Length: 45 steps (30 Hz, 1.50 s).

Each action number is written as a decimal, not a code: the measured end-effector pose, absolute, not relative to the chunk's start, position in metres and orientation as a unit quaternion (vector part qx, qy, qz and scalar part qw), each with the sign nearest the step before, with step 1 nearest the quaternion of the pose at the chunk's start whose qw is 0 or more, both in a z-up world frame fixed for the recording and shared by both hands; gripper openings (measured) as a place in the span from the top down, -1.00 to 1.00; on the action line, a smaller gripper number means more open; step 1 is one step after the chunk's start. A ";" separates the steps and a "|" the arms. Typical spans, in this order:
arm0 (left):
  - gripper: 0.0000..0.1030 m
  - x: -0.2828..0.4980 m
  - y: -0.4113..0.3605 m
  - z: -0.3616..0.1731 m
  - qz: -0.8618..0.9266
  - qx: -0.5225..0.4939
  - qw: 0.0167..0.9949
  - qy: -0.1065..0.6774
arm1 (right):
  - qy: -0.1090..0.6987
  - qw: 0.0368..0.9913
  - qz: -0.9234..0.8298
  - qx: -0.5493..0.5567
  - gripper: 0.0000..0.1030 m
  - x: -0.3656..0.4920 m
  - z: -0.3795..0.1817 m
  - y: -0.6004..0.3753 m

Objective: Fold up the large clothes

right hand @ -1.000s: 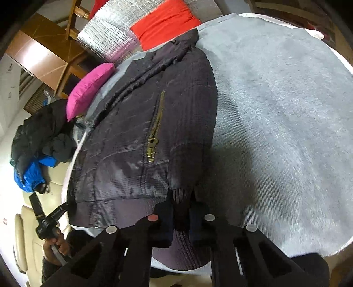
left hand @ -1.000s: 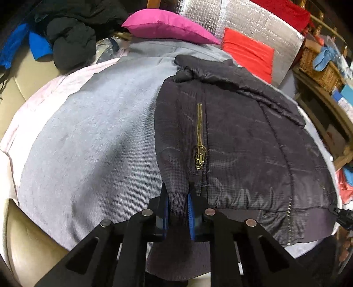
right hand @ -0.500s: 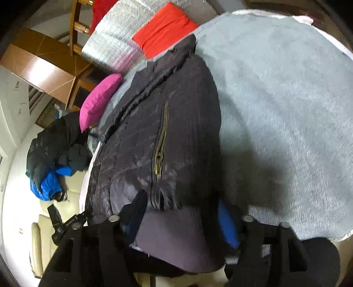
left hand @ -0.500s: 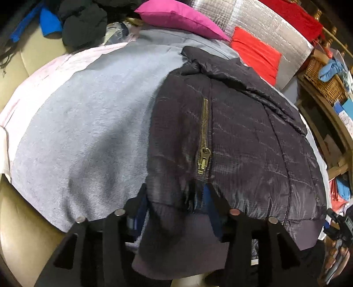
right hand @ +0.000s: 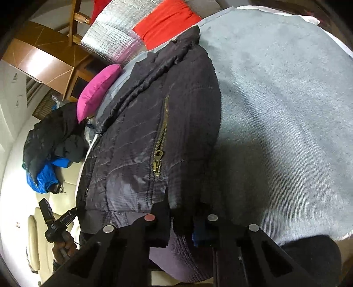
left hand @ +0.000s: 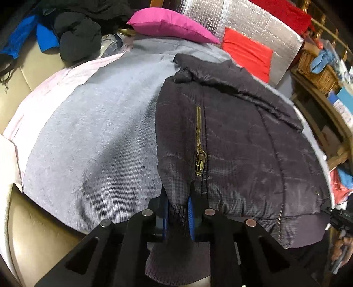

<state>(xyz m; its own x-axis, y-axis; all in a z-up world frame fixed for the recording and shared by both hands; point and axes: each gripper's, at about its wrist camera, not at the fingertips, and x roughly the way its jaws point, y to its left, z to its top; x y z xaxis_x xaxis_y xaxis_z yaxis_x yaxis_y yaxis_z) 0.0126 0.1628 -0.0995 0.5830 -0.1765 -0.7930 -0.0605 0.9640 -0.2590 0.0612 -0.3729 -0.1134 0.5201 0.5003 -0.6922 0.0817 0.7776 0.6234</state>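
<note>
I am looking down along my left gripper (left hand: 178,209), whose blue-padded jaws are closing with the ribbed cuff (left hand: 176,213) of a dark quilted puffer jacket (left hand: 242,150) pinched between them. The jacket lies spread on a grey ribbed blanket (left hand: 94,136). A brass zipper (left hand: 199,141) runs up the jacket from just above the jaws. Beyond the jacket's collar sits a magenta cushion (left hand: 169,23), and to the right of that a red cushion (left hand: 247,53) leans against a silver quilted foil panel (left hand: 249,19). Left of the magenta cushion is a heap of black and blue clothing (left hand: 75,33). At the jacket's right hem corner, the other black gripper (left hand: 340,217) shows at the frame edge.
</note>
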 end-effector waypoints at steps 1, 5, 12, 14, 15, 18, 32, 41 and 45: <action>0.71 0.011 0.165 -0.097 -0.037 -0.136 0.880 0.453 | 0.473 0.814 0.132 0.309 0.71 0.062 -0.112 -0.375; 0.71 0.000 0.174 -0.085 -0.056 -0.159 0.882 0.441 | 0.464 0.808 0.154 0.330 0.71 0.049 -0.105 -0.381; 0.71 -0.016 0.184 -0.073 -0.066 -0.170 0.884 0.429 | 0.436 0.797 0.190 0.372 0.71 0.025 -0.090 -0.386; 0.71 -0.016 0.183 -0.072 -0.066 -0.170 0.883 0.432 | 0.431 0.794 0.195 0.383 0.71 0.021 -0.091 -0.389; 0.71 -0.016 0.182 -0.071 -0.066 -0.169 0.883 0.432 | 0.429 0.792 0.197 0.388 0.71 0.018 -0.093 -0.392; 0.71 -0.016 0.181 -0.068 -0.066 -0.166 0.885 0.430 | 0.423 0.788 0.201 0.400 0.71 0.013 -0.095 -0.395; 0.71 -0.022 0.185 -0.069 -0.074 -0.168 0.885 0.428 | 0.422 0.781 0.213 0.409 0.71 0.010 -0.094 -0.402; 0.71 -0.025 0.187 -0.068 -0.082 -0.164 0.885 0.427 | 0.425 0.778 0.220 0.407 0.71 0.012 -0.096 -0.403; 0.71 -0.025 0.185 -0.061 -0.081 -0.148 0.888 0.427 | 0.421 0.776 0.229 0.410 0.71 0.010 -0.099 -0.405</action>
